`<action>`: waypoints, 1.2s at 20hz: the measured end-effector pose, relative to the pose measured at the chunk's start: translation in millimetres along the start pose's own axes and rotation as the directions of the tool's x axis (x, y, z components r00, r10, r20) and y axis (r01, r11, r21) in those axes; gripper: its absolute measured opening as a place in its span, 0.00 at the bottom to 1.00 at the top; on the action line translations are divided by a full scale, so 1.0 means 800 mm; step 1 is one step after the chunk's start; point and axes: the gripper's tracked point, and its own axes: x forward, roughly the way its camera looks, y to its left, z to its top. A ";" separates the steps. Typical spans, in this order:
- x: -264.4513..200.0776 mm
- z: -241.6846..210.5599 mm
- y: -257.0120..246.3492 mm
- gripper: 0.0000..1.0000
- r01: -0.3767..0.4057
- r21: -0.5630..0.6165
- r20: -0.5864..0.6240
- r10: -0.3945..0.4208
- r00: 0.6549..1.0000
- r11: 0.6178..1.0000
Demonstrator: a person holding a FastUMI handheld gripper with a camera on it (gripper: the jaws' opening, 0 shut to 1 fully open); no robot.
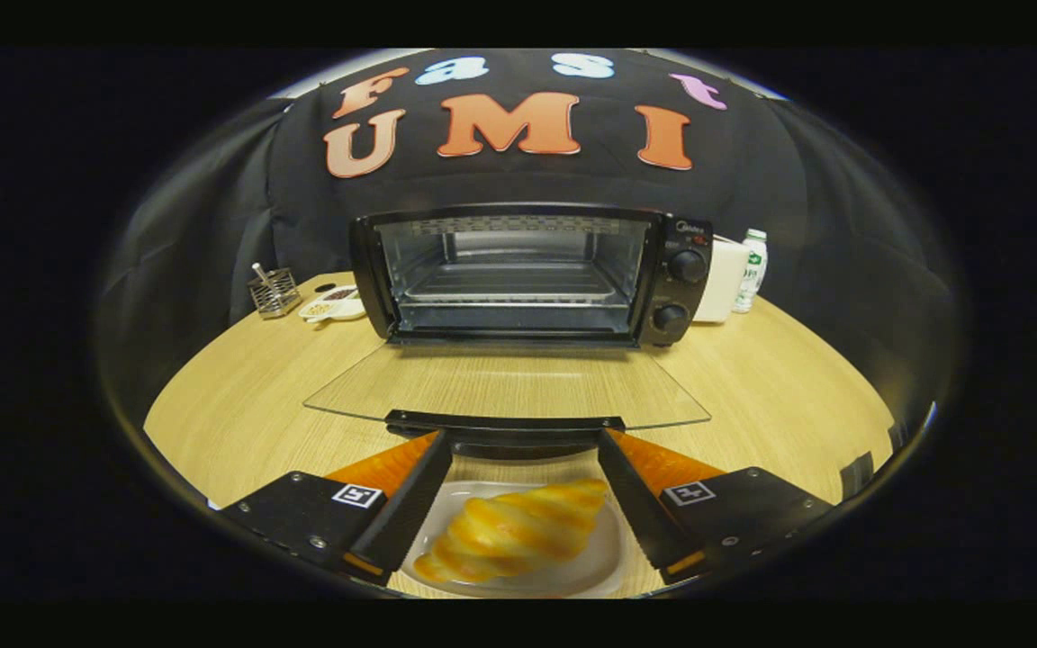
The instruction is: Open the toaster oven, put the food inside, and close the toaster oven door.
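A black toaster oven (527, 274) stands on the wooden table beyond the fingers, its glass door (508, 387) folded down flat toward me and its wire rack bare. The door's dark handle (505, 427) lies just ahead of the fingertips. My gripper (518, 439) is open, its fingers spread wide. Between them, close under the camera, a golden croissant (511, 534) rests on a white plate (604, 562). Neither finger touches the croissant.
Two round knobs (686, 266) sit on the oven's right panel. Left of the oven are a small wire basket (274, 292) and a white dish (331, 308). Right of it stand a white box (722, 281) and a small bottle (751, 270).
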 end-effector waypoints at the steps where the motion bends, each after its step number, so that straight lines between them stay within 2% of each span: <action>1: 0.002 -0.004 0.000 0.98 -0.006 0.006 -0.013 0.006 1.000 1.000; 7: 0.005 -0.006 -0.005 0.98 -0.015 0.034 -0.040 0.017 0.999 0.999; 12: -0.017 0.012 -0.015 0.98 0.008 0.120 0.010 -0.009 1.000 0.993; 16: -0.047 0.008 -0.014 0.98 0.061 0.127 0.034 -0.066 0.997 0.990; 22: -0.084 -0.028 0.008 0.98 0.125 0.163 0.040 -0.133 0.990 0.979; 24: -0.094 -0.041 0.009 0.98 0.169 0.171 0.046 -0.179 0.983 0.971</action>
